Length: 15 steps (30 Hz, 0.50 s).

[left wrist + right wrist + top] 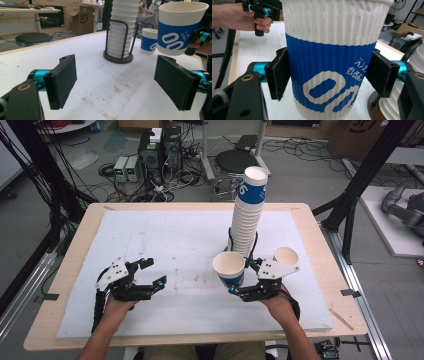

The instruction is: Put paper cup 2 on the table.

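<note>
A white paper cup with a blue band (229, 266) hangs upright above the white mat, and my right gripper (240, 276) is shut on it. In the right gripper view both black pads press on the blue band of the cup (332, 62), one on each side. My left gripper (154, 272) sits low over the mat at the left, open with nothing between its pads (63, 80). In the left gripper view the held cup (178, 28) is at the upper right, beyond the open jaws.
A tall stack of the same cups (248, 212) stands in a dark wire holder (119, 58) at mid-table, just behind the held cup. One single cup (286, 256) stands on the mat to its right. The white mat (165, 240) covers most of the wooden table.
</note>
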{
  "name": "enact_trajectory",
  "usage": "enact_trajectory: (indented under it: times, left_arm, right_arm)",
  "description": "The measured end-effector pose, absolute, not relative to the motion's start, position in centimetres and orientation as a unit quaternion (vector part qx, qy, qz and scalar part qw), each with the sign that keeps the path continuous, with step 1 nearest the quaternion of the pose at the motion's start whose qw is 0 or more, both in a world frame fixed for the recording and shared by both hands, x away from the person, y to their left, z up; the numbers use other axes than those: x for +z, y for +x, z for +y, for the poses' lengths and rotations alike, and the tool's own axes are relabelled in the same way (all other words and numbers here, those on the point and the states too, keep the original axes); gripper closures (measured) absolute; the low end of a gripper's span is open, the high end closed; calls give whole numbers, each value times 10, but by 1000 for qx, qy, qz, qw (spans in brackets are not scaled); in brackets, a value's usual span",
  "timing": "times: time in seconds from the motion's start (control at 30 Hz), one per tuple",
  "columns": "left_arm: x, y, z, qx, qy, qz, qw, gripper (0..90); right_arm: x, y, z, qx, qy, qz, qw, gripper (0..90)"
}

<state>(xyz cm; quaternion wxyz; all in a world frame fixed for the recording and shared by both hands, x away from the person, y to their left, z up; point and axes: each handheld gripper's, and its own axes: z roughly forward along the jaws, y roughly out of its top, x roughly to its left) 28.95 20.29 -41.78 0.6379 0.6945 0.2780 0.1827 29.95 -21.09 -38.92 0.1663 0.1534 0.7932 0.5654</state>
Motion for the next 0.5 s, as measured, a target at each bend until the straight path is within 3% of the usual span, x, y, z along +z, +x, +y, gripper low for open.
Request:
enact_trajectory:
  times: [0.5]
  left_arm:
    - [-417,287,220,198,685,298,635,180]
  right_arm:
    - [-389,309,-187,576,143,788,165,267]
